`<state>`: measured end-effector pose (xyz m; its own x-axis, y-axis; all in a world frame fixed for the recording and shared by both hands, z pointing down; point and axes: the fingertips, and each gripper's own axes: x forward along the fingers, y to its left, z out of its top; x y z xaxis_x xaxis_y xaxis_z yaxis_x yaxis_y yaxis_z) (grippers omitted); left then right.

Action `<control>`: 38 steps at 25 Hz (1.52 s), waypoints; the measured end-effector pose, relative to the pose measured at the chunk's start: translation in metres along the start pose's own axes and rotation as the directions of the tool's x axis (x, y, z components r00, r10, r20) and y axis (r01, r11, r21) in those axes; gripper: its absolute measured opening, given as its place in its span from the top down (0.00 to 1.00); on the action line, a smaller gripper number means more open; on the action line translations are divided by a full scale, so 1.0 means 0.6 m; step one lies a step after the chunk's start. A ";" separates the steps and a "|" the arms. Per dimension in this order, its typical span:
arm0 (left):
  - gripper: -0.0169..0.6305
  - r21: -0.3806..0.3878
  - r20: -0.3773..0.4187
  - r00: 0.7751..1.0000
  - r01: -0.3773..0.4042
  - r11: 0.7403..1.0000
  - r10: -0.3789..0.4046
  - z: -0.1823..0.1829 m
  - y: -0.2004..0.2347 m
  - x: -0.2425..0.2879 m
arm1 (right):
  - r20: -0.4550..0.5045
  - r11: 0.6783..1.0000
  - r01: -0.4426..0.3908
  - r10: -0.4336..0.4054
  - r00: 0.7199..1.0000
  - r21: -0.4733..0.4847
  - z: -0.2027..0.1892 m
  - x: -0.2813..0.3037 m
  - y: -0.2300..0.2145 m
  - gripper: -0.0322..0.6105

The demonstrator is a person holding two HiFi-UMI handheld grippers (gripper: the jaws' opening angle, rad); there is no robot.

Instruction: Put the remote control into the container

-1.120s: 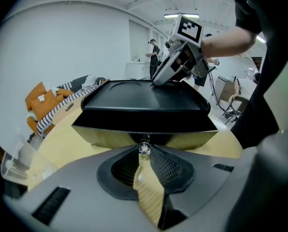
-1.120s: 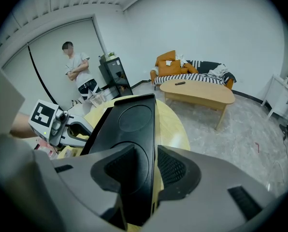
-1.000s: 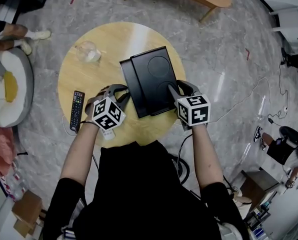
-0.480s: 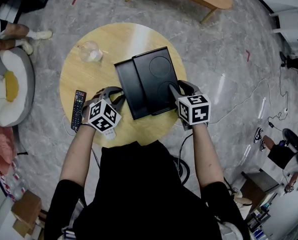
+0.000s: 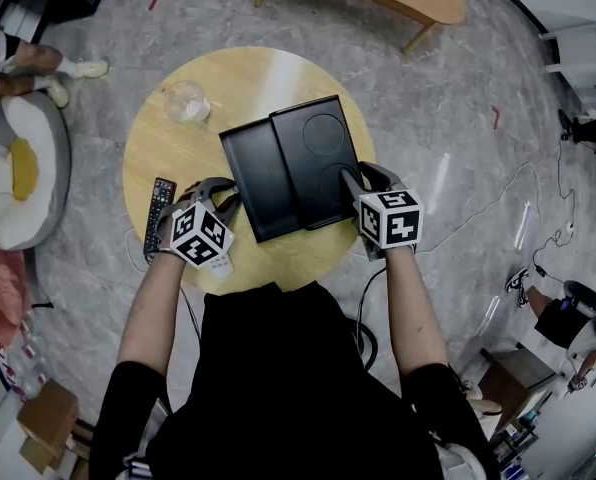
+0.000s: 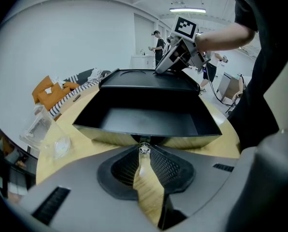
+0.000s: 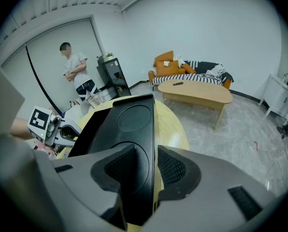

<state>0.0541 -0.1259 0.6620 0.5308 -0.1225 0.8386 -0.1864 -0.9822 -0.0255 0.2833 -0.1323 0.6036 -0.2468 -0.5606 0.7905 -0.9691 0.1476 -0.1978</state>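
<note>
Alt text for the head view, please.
From above: a person's right gripper clamps a black container on a round wooden table while the left gripper grips the front of its open drawer. The remote control lies on the table left of the grippers.

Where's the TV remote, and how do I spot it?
Look at the round wooden table. The remote control lies at its left edge, just left of the left tool. It is the only thin black stick with buttons; the black container is a big box, the glass is clear.
</note>
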 end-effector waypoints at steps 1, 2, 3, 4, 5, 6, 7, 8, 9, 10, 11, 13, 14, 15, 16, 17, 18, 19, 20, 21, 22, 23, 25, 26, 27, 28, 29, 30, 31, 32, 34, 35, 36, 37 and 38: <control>0.86 -0.004 -0.001 1.000 -0.001 1.000 0.001 -0.003 0.001 -0.001 | 0.001 1.000 0.002 -0.002 1.000 0.002 0.000 0.000 -0.001 0.71; 0.86 -0.008 -0.001 1.000 -0.002 1.000 0.002 -0.006 0.001 -0.001 | 0.001 1.000 0.004 -0.004 1.000 0.003 0.000 0.001 -0.001 0.71; 0.86 -0.013 0.000 1.000 -0.003 1.000 0.003 -0.008 0.001 -0.001 | 0.001 1.000 0.005 -0.005 1.000 0.004 -0.001 0.001 -0.001 0.71; 0.86 -0.017 0.002 1.000 -0.003 1.000 0.003 -0.010 0.000 -0.001 | 0.001 1.000 0.007 -0.007 1.000 0.005 -0.001 0.001 -0.001 0.71; 0.86 -0.020 0.003 1.000 -0.004 1.000 0.004 -0.012 0.000 -0.001 | 0.000 1.000 0.009 -0.009 1.000 0.006 -0.001 0.001 -0.001 0.71; 0.86 -0.021 0.004 1.000 -0.006 1.000 0.006 -0.014 0.000 -0.001 | 0.001 1.000 0.012 -0.012 1.000 0.007 -0.001 0.001 -0.001 0.71; 0.86 -0.021 0.003 1.000 -0.008 1.000 0.008 -0.016 0.001 -0.002 | 0.002 1.000 0.015 -0.015 1.000 0.008 -0.001 0.001 -0.001 0.71; 0.86 -0.022 0.002 1.000 -0.011 1.000 0.011 -0.019 0.002 -0.004 | 0.004 1.000 0.019 -0.019 1.000 0.007 -0.001 0.001 -0.001 0.71; 0.86 -0.024 0.001 1.000 -0.014 1.000 0.014 -0.022 0.003 -0.005 | 0.005 1.000 0.024 -0.024 1.000 0.006 0.000 0.001 -0.002 0.71; 0.86 -0.027 0.001 1.000 -0.015 1.000 0.015 -0.024 0.003 -0.006 | 0.006 1.000 0.028 -0.028 1.000 0.004 -0.001 0.001 -0.002 0.71; 0.86 -0.030 0.002 1.000 -0.016 0.999 0.016 -0.026 0.003 -0.006 | 0.007 0.999 0.032 -0.032 0.999 0.002 -0.002 0.000 -0.002 0.71; 0.86 -0.029 0.001 1.000 -0.017 0.999 0.017 -0.028 0.001 -0.007 | 0.006 0.999 0.037 -0.037 0.999 0.001 -0.004 0.000 -0.001 0.71; 0.86 -0.027 0.000 1.000 -0.019 0.999 0.019 -0.028 -0.001 -0.008 | 0.006 0.999 0.039 -0.039 0.999 0.001 -0.005 -0.001 0.000 0.71; 0.86 -0.026 0.002 1.000 -0.022 0.999 0.022 -0.028 -0.002 -0.008 | 0.006 0.999 0.042 -0.042 0.999 0.002 -0.006 -0.002 0.000 0.71; 0.86 -0.026 0.004 1.000 -0.025 0.999 0.025 -0.028 -0.002 -0.008 | 0.007 0.999 0.046 -0.046 0.999 0.001 -0.006 -0.002 0.000 0.71; 0.86 -0.027 0.006 1.000 -0.028 0.999 0.028 -0.028 -0.002 -0.008 | 0.007 0.999 0.050 -0.050 0.999 0.000 -0.005 -0.002 0.000 0.71; 0.86 -0.028 0.008 0.999 -0.031 0.999 0.031 -0.028 -0.001 -0.008 | 0.007 0.998 0.056 -0.056 0.998 -0.003 -0.005 -0.002 0.000 0.71; 0.86 -0.028 0.010 0.999 -0.033 0.999 0.033 -0.028 -0.001 -0.008 | 0.006 0.998 0.062 -0.062 0.998 -0.006 -0.005 -0.002 0.000 0.71; 0.86 -0.029 0.013 0.999 -0.032 0.999 0.033 -0.028 -0.002 -0.008 | 0.005 0.998 0.070 -0.070 0.998 -0.009 -0.005 -0.002 0.000 0.71; 0.86 -0.035 0.018 0.999 -0.028 0.999 0.029 -0.028 -0.003 -0.008 | 0.004 0.997 0.077 -0.077 0.997 -0.013 -0.006 -0.003 0.000 0.71; 0.85 -0.044 0.026 0.999 -0.020 0.999 0.021 -0.028 -0.004 -0.008 | 0.005 0.996 0.085 -0.085 0.996 -0.016 -0.006 -0.003 0.000 0.71; 0.85 -0.055 0.037 0.999 -0.011 0.998 0.013 -0.026 -0.004 -0.010 | 0.007 0.996 0.092 -0.092 0.996 -0.020 -0.005 -0.004 -0.001 0.71; 0.85 -0.072 0.066 0.998 -0.002 0.997 0.007 -0.022 -0.002 -0.017 | 0.014 0.994 0.110 -0.109 0.994 -0.025 -0.004 -0.005 0.000 0.71; 0.85 -0.079 0.083 0.996 -0.003 0.997 0.010 -0.019 0.000 -0.023 | 0.020 0.992 0.121 -0.121 0.993 -0.026 -0.003 -0.005 0.001 0.71; 0.85 -0.088 0.102 0.995 -0.008 0.996 0.017 -0.016 0.003 -0.030 | 0.026 0.991 0.135 -0.134 0.991 -0.026 -0.003 -0.006 0.001 0.71; 0.85 -0.103 0.123 0.992 -0.013 0.995 0.026 -0.012 0.006 -0.037 | 0.031 0.988 0.152 -0.151 0.988 -0.026 -0.003 -0.006 0.000 0.71; 0.85 -0.121 0.145 0.989 -0.019 0.993 0.036 -0.007 0.010 -0.045 | 0.039 0.985 0.171 -0.170 0.985 -0.025 -0.003 -0.007 0.000 0.71; 0.85 -0.139 0.169 0.984 -0.024 0.990 0.047 -0.001 0.014 -0.054 | 0.051 0.982 0.190 -0.188 0.981 -0.023 -0.001 -0.010 -0.001 0.71; 0.85 -0.156 0.195 0.979 -0.029 0.987 0.060 0.006 0.018 -0.064 | 0.074 0.979 0.205 -0.203 0.976 -0.015 0.003 -0.016 0.000 0.71; 0.85 -0.171 0.222 0.972 -0.037 0.985 0.075 0.013 0.023 -0.076 | 0.107 0.978 0.211 -0.209 0.972 0.000 0.010 -0.025 0.003 0.71; 0.85 -0.186 0.272 0.956 -0.059 0.981 0.109 0.023 0.033 -0.104 | 0.188 0.981 0.192 -0.196 0.962 0.040 0.030 -0.048 0.019 0.71; 0.85 -0.186 0.291 0.948 -0.073 0.980 0.126 0.026 0.037 -0.119 | 0.222 0.983 0.177 -0.184 0.957 0.054 0.039 -0.061 0.032 0.71; 0.85 -0.183 0.306 0.941 -0.088 0.979 0.142 0.027 0.039 -0.135 | 0.252 0.985 0.164 -0.174 0.952 0.060 0.046 -0.074 0.046 0.71; 0.85 -0.180 0.322 0.934 -0.100 0.979 0.155 0.028 0.040 -0.152 | 0.278 0.986 0.157 -0.167 0.946 0.059 0.050 -0.087 0.061 0.71; 0.85 -0.180 0.341 0.925 -0.108 0.978 0.165 0.032 0.040 -0.168 | 0.302 0.987 0.151 -0.162 0.940 0.057 0.053 -0.100 0.075 0.71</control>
<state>0.0118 -0.1396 0.5665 0.7426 -0.3244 0.5859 -0.3885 -0.9213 -0.0177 0.2541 -0.1176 0.5288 -0.0769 -0.7964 0.5998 -0.9940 0.0141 -0.1087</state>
